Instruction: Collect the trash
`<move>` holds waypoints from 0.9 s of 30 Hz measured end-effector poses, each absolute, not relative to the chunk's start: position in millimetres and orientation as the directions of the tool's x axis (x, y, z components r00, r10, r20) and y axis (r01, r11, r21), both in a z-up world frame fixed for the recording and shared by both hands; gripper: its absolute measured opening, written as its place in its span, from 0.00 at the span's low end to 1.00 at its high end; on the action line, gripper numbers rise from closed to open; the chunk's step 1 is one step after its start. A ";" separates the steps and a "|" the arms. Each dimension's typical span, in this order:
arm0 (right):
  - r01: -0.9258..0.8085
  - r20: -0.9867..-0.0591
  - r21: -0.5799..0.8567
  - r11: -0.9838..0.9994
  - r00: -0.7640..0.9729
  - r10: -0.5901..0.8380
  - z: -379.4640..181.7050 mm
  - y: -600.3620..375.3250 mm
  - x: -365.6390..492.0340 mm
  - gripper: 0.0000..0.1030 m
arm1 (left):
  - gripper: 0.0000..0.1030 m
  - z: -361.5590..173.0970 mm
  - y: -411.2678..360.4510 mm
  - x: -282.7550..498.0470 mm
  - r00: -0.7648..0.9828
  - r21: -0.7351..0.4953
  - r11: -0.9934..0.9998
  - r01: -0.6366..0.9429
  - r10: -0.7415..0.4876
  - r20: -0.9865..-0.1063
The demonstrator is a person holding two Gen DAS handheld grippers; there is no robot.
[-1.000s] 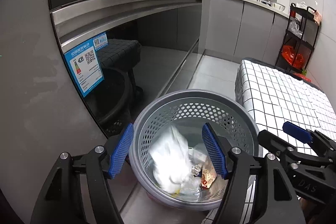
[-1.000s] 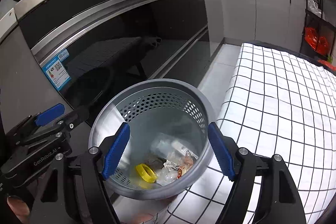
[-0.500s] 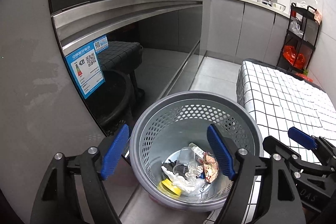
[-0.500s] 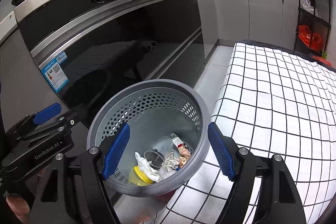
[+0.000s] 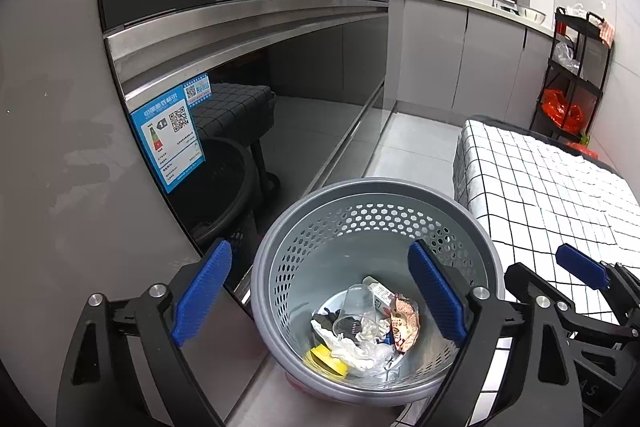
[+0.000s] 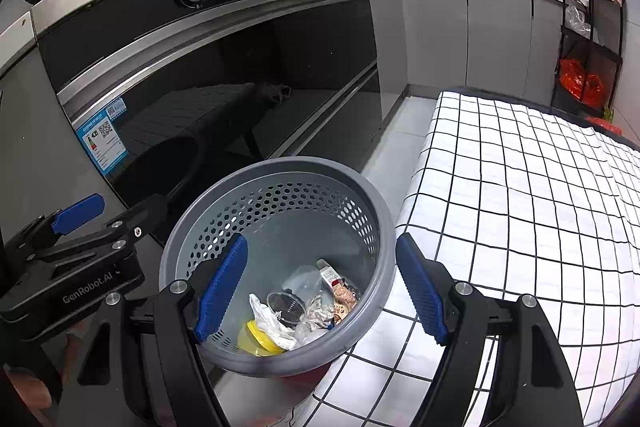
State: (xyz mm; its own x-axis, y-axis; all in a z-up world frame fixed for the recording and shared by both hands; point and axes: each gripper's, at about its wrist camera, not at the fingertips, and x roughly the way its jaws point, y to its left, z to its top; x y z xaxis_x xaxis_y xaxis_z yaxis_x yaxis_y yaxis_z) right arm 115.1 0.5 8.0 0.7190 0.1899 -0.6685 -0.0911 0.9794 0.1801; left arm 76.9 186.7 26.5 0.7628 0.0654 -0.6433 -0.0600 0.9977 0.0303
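Inside perforated round grey basket [image 5: 372, 223]: crumpled trash [image 5: 360, 331].

Crumpled trash [image 5: 362, 337] inside grey basket [image 5: 280, 247]

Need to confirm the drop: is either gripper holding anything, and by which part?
Nothing is held. The left gripper has just been opening, empty; the right gripper is open, empty, above the bin.

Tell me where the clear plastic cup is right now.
In both wrist views the clear plastic cup lies on its side in the grey perforated bin, between crumpled white paper and a snack wrapper.
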 end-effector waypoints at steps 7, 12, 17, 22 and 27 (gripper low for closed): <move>-0.079 -0.668 0.181 0.980 0.722 0.181 8.1 -1.4 114.5 0.71 | 0.87 26.3 187.7 78.2 0.760 0.028 0.998 -0.062 0.066 -0.646; -0.072 -0.667 0.181 0.981 0.724 0.176 8.9 -2.1 113.6 0.71 | 0.89 26.3 188.3 78.7 0.762 0.030 0.998 -0.063 0.067 -0.644; -0.069 -0.664 0.176 0.982 0.728 0.170 10.3 -1.4 112.7 0.71 | 0.91 26.9 187.8 77.6 0.766 0.028 0.998 -0.062 0.065 -0.640; -0.062 -0.658 0.173 0.983 0.735 0.162 13.2 -0.7 112.1 0.71 | 0.91 27.4 185.3 76.3 0.771 0.037 0.998 -0.058 0.068 -0.633; -0.054 -0.652 0.165 0.985 0.744 0.150 15.5 -0.8 111.3 0.73 | 0.93 29.4 185.5 74.9 0.776 0.034 0.997 -0.063 0.070 -0.627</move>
